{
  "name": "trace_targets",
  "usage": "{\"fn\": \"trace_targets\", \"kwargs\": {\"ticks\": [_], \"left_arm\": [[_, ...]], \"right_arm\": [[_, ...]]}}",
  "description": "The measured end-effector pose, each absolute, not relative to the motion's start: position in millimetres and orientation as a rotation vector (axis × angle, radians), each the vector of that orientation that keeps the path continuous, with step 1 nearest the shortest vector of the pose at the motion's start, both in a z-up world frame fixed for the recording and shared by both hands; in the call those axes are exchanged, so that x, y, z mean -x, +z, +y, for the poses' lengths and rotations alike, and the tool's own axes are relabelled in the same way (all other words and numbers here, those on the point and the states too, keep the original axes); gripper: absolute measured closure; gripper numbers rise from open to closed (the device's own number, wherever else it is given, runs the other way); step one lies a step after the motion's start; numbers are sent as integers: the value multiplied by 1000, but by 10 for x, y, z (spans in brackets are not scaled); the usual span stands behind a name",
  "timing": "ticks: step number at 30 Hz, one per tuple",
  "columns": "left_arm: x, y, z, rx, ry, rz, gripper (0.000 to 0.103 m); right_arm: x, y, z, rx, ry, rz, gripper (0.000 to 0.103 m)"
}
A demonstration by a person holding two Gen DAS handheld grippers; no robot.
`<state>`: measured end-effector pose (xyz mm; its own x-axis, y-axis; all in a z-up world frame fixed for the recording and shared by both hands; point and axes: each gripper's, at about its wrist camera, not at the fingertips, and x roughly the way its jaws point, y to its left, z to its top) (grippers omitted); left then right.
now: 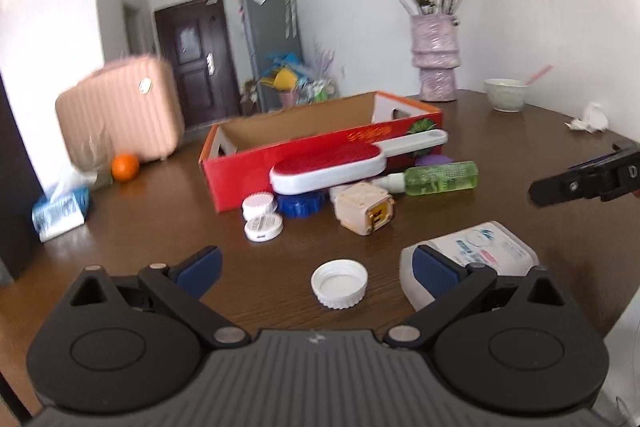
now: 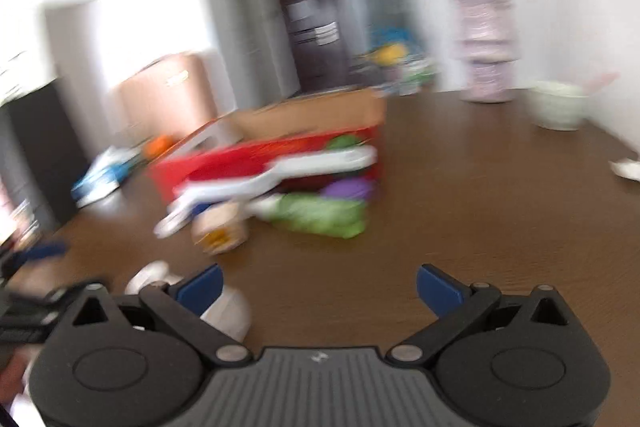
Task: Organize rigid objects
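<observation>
An open red cardboard box stands mid-table. Piled against its front are a red-and-white lint brush, a green bottle, a beige cube, a blue lid and two white lids. My left gripper hangs open above a loose white cap, with a white labelled container behind its right finger. The right wrist view is blurred. My right gripper is wide open over bare table, facing the box and green bottle.
A lilac vase of flowers, a pale bowl and a crumpled tissue stand at the back right. A tissue pack and an orange lie at the left. A pink suitcase stands beyond the table.
</observation>
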<state>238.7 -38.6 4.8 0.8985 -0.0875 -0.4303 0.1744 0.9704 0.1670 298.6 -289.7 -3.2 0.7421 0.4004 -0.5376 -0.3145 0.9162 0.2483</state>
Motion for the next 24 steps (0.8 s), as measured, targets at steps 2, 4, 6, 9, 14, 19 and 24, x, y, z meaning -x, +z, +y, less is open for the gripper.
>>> {"fn": "trace_targets", "kwargs": {"ticks": [2, 4, 6, 9, 14, 19, 24], "left_arm": [[-2457, 50, -376, -159, -156, 493, 0], [-2556, 55, -314, -77, -206, 570, 0], [-2581, 46, -291, -25, -258, 575, 0], [-2652, 11, -357, -4, -266, 619, 0], [-2752, -74, -333, 86, -281, 679, 0], [-2791, -106, -250, 204, -376, 701, 29], [-2899, -214, -163, 397, -488, 729, 58]], "right_arm": [[-3009, -3, -2850, -87, 367, 667, 0], [-3114, 13, -2704, 45, 265, 772, 0], [-3174, 1, -2556, 180, 203, 807, 0], [-3072, 8, -2579, 80, 253, 711, 0], [-3086, -17, -2749, -273, 434, 682, 8], [-3221, -149, -2593, -323, 543, 792, 47], [-3342, -264, -2643, -495, 562, 848, 52]]}}
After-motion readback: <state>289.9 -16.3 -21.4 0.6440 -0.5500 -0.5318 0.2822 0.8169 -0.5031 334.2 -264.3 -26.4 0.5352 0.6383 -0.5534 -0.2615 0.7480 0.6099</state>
